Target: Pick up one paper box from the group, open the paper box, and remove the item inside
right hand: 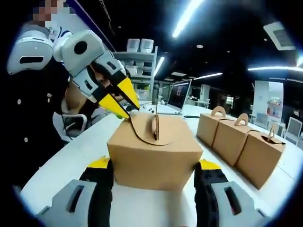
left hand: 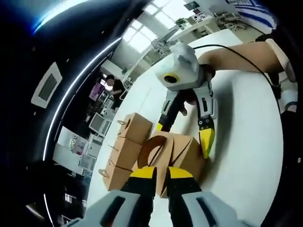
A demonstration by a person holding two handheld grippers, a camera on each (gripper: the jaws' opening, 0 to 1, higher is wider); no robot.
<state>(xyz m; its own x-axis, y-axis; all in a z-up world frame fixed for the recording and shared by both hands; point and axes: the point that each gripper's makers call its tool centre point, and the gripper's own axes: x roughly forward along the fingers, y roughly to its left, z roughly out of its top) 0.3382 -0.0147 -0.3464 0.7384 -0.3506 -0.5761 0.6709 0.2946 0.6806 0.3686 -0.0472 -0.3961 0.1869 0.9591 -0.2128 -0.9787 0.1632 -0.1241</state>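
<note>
Right gripper [right hand: 154, 177] has its two jaws clamped on either side of the brown paper box [right hand: 154, 151], which sits on the white table [right hand: 61, 165]. Just past that, the left gripper [right hand: 124, 101] comes in from the left, its yellow tips closed on the edge of the box's top flap [right hand: 152, 128]. Further back, three more handled boxes [right hand: 239, 142] sit in a row beyond the right finger [right hand: 208, 177].

- A brown cardboard paper box [right hand: 155, 151] stands upright on the white bench [right hand: 61, 165], its curved handle flap [right hand: 154, 127] raised on top.
- Three more brown handled paper boxes [right hand: 239, 142] stand closed in a row nearby.
</note>
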